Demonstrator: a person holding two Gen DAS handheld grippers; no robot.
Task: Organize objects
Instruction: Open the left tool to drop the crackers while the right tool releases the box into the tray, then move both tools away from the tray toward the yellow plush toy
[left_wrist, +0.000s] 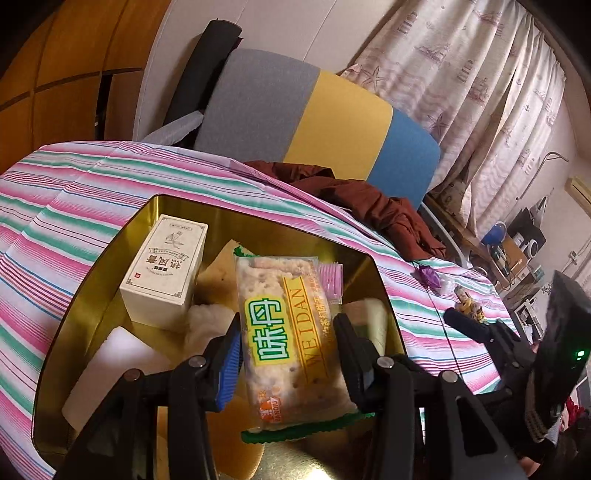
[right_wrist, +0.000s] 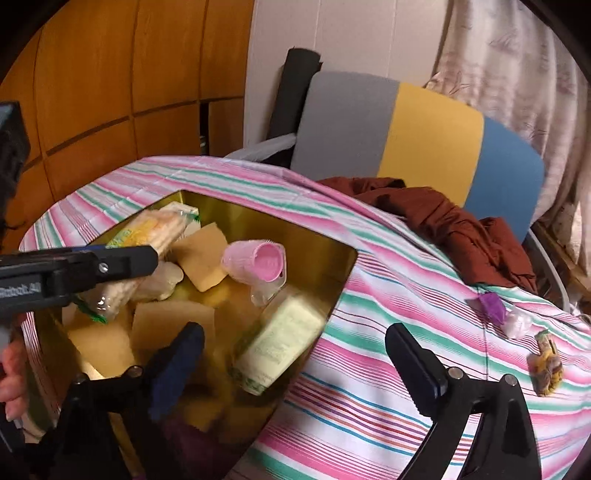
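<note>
A gold tin box (left_wrist: 92, 280) stands open on the striped tablecloth. My left gripper (left_wrist: 288, 343) is shut on a cracker packet (left_wrist: 288, 332) with green lettering and holds it over the box. The packet also shows in the right wrist view (right_wrist: 147, 236), held by the left gripper (right_wrist: 122, 262). In the box lie a white carton (left_wrist: 162, 273), a pink cup (right_wrist: 258, 260), a pale green box (right_wrist: 284, 339) and tan sponges (right_wrist: 203, 254). My right gripper (right_wrist: 295, 354) is open and empty at the box's right rim (right_wrist: 343, 288).
A purple wrapper (right_wrist: 493, 308), a clear bag (right_wrist: 517, 325) and a small yellow-brown item (right_wrist: 546, 365) lie on the tablecloth (right_wrist: 369, 369) to the right. A brown cloth (right_wrist: 443, 221) lies on a grey, yellow and blue chair (right_wrist: 424, 129) behind the table.
</note>
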